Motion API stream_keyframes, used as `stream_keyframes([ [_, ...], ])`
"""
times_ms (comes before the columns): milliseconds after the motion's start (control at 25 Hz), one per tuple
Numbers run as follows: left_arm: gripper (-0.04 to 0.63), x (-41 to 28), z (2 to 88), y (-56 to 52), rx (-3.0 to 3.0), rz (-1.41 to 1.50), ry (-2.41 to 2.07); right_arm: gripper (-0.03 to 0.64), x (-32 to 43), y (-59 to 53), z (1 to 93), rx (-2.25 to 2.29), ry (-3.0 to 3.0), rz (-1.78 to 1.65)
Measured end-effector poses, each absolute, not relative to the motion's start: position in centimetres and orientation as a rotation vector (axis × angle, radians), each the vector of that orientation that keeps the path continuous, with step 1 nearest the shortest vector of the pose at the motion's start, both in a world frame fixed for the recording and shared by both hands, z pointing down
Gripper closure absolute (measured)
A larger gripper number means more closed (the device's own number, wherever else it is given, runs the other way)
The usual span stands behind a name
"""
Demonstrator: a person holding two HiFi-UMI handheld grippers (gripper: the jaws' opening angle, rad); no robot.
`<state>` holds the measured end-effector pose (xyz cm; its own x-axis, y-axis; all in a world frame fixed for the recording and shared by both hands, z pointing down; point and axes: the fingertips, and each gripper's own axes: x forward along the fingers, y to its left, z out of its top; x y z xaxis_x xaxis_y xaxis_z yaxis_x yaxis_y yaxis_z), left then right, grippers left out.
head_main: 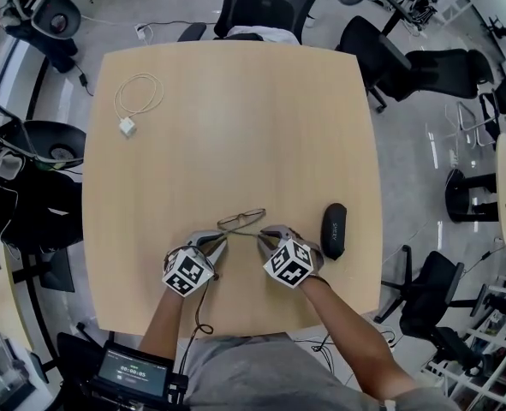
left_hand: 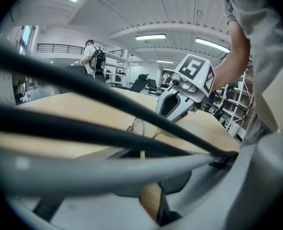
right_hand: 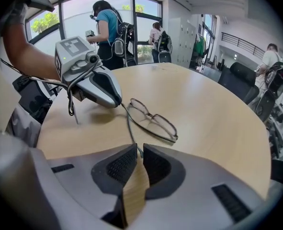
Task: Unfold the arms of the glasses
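Working at a pale wooden table (head_main: 235, 101) in a bright open office ringed by swivel chairs (head_main: 261, 11), with a black glasses case (head_main: 334, 229) and a coiled white cable (head_main: 139, 97) lying aside. Seemingly drawing out the first temple arm (right_hand: 130, 128) of the thin-rimmed glasses (head_main: 241, 221), which are resting near the front edge between both tools. Holding the right tool (right_hand: 138, 156) narrow, with the arm tip sitting at the slit, not plainly pinched. Bracing with the left tool (head_main: 222, 240), shut but for a sliver, just beside the frame's end. Next, probably needing a firm pinch and a gentle outward swing.
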<state>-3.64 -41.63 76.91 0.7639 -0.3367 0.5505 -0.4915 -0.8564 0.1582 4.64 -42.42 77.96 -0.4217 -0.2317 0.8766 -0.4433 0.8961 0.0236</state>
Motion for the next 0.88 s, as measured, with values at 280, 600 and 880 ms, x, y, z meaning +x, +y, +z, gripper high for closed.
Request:
stream_keyframes([
  [280,0.586,-1.2,77.2,-39.5,2.667,0.729,-0.555,0.572,0.8,-37.2,78.0,0.355,-2.072,0.277],
  [600,0.586,-0.7,75.2,-38.4,2.696,0.749,-0.501,0.532,-2.0,-33.5,75.6,0.125,-2.185,0.346],
  [880,0.586,-0.1,76.4,-36.7,2.767,0.973,-0.275,0.407,-0.4,-42.3,71.0,0.299,-2.399,0.799],
])
